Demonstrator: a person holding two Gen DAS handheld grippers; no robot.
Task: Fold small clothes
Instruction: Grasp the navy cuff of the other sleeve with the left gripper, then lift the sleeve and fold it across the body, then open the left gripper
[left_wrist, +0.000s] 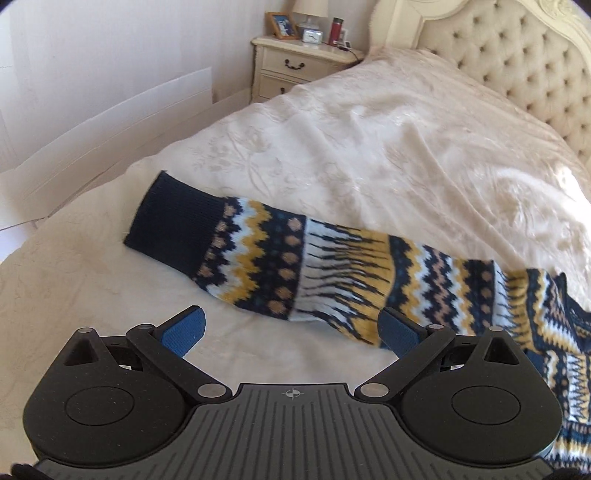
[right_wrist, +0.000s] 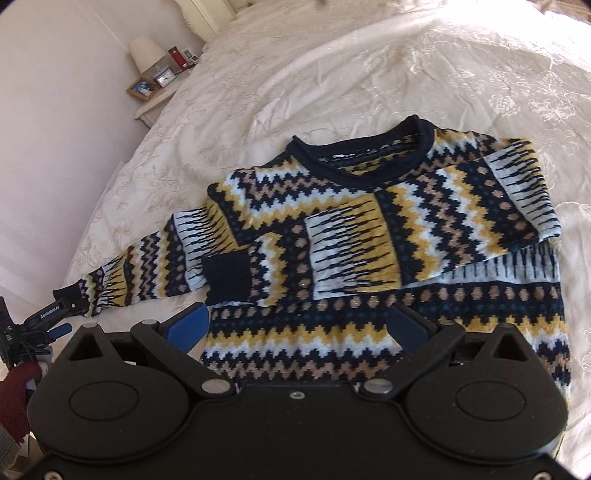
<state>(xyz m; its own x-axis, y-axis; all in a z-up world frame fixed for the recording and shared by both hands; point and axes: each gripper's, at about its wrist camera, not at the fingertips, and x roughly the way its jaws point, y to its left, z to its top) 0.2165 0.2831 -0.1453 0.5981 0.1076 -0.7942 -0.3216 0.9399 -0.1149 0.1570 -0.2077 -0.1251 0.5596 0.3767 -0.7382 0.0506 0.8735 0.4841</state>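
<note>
Left gripper (left_wrist: 291, 325): blue pads (left_wrist: 184, 328) spread wide, nothing between them, hovering just above the bedspread (left_wrist: 369, 155). Right pad sits at the near edge of the sweater's left sleeve (left_wrist: 295, 258). That sleeve runs straight out across the view just ahead of the fingertips, lying flat, navy cuff (left_wrist: 170, 221) to the far left of the tool. Beyond it, bare cream cover; further off, a nightstand (left_wrist: 295, 70) with a photo frame (left_wrist: 282, 25), small clock (left_wrist: 313, 36) and red bottle (left_wrist: 336, 29); tufted headboard (left_wrist: 517, 62) off to the far right.

Right gripper (right_wrist: 299, 325): fingers also wide apart, holding nothing, over the lower body of the sweater (right_wrist: 369, 229). Hem area sits directly under and between the fingertips. Just ahead, the other sleeve (right_wrist: 332, 240) is folded across the chest, its navy cuff (right_wrist: 227, 277) just past the left fingertip. Further ahead, the navy neckline (right_wrist: 362, 147), front up. Unfolded sleeve trails off to the left of the tool, and the left gripper shows near its cuff end at the frame edge. A red-knit sleeve (right_wrist: 14, 402) shows at the lower left.
</note>
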